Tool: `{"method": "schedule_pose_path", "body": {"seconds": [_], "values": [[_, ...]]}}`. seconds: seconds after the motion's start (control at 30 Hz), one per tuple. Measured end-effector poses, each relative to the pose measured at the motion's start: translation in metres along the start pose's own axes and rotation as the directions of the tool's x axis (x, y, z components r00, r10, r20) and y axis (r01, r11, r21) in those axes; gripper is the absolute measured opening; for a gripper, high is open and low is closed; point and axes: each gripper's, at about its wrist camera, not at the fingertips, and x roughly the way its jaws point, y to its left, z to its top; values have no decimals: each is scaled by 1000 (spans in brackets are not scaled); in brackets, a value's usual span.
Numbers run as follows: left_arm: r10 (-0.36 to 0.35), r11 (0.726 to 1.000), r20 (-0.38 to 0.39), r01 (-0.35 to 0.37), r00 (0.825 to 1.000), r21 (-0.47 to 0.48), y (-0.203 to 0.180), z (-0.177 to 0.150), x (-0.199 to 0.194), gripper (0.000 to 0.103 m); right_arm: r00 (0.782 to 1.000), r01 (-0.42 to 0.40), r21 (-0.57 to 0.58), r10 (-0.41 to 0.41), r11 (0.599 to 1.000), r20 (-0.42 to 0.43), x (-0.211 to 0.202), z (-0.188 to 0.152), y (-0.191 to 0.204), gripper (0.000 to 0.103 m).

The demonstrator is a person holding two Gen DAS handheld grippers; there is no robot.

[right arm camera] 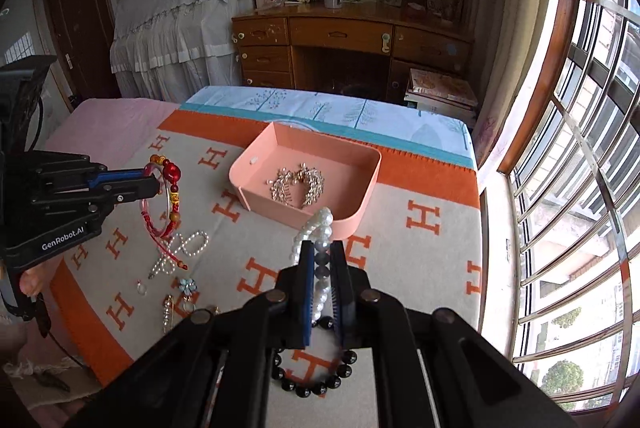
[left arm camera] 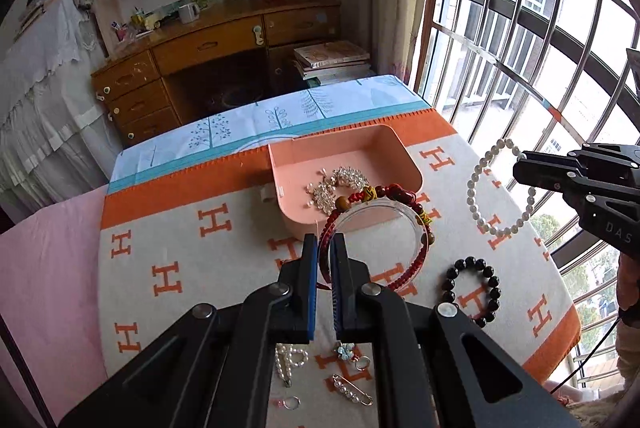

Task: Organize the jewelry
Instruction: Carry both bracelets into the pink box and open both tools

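Observation:
My left gripper [left arm camera: 324,242] is shut on a red cord bracelet [left arm camera: 416,206] and a clear bangle [left arm camera: 412,256], held above the blanket just short of the pink tray [left arm camera: 404,158]; it also shows in the right wrist view [right arm camera: 154,184]. My right gripper [right arm camera: 321,248] is shut on a white pearl bracelet [right arm camera: 316,228], held up near the tray's [right arm camera: 360,212] near corner. The pearl bracelet [left arm camera: 476,184] hangs from that gripper [left arm camera: 520,164] in the left wrist view. A sparkly crystal piece [right arm camera: 298,186] lies in the tray.
On the orange-and-cream H blanket [right arm camera: 424,248] lie a black bead bracelet [left arm camera: 474,292], a pearl hair clip [left arm camera: 290,360], a pearl safety pin [left arm camera: 352,390], a blue flower charm [right arm camera: 187,286] and small rings. A barred window [left arm camera: 540,28] is on the right, a wooden desk [right arm camera: 344,40] behind.

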Motion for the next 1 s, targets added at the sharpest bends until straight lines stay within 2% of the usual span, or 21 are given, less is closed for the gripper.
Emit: {"method": "schedule_pose_path", "body": {"seconds": [0.13,0.3,0.57,0.73,0.8,0.97,1.0], "values": [[10,1000,41,-9,999,-24,9,33,-7,4,997,-7,35,4,999,73,-17,40,-3,7],[28,997,50,-24,998,-69,21,64,17,4,995,11,55,-16,998,100,0,76,-2,7],[21,995,-46,-25,999,-92,25,70,108,4,1000,8,130,-9,991,0,77,88,-15,8],[34,996,-102,-42,994,-78,19,65,157,6,997,44,165,-32,985,-72,121,85,-27,8],[18,997,-129,-28,991,-77,17,61,173,6,995,51,175,-34,983,-97,135,83,-31,8],[-5,996,-187,-12,982,-90,15,54,198,26,988,51,183,-23,982,-151,164,78,-32,8],[-19,995,-200,-1,980,-101,17,52,198,34,987,47,185,-17,982,-161,168,76,-31,8]]}}
